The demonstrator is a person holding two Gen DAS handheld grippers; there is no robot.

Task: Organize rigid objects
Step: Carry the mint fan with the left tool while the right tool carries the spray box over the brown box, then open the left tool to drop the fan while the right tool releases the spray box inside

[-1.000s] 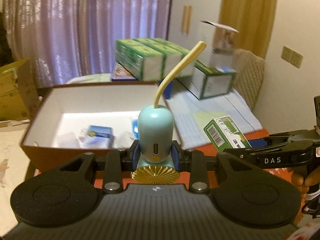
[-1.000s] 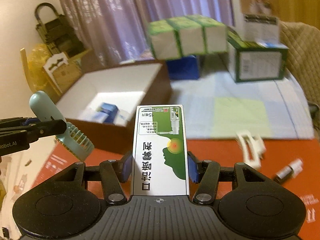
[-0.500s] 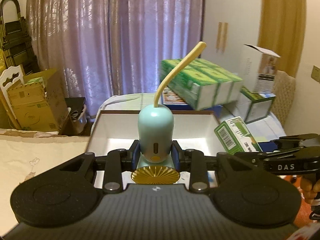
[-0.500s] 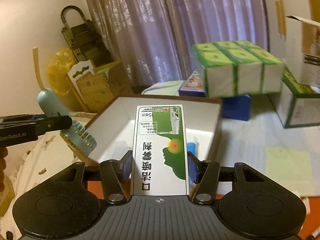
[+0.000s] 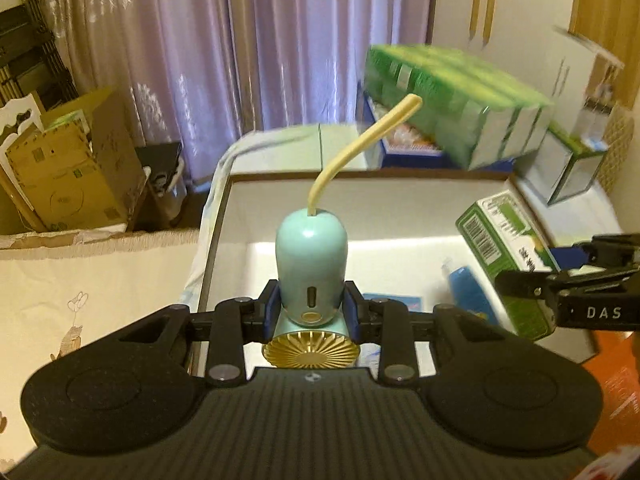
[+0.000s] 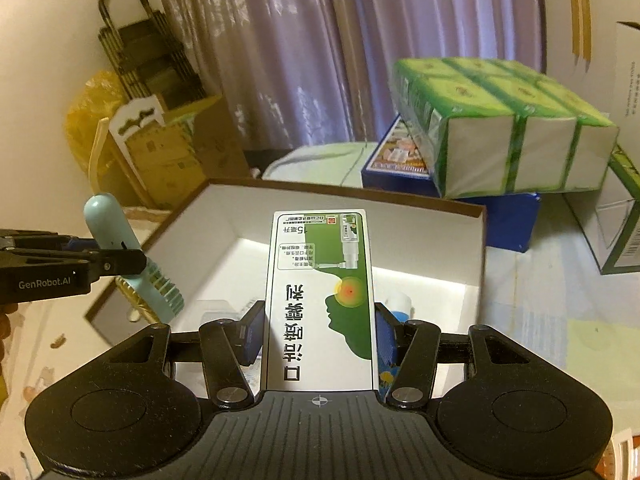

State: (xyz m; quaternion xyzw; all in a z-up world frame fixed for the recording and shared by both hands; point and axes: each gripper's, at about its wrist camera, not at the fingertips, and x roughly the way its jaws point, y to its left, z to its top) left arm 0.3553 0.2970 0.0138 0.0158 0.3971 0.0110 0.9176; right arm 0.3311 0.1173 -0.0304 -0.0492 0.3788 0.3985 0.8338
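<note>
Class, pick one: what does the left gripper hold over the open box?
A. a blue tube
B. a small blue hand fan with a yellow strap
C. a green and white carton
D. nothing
B: the left gripper is clamped on the hand fan, its yellow strap curving up.

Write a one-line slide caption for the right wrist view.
Right gripper holds a green-and-white carton over an open box while the left gripper brings a small fan.
</note>
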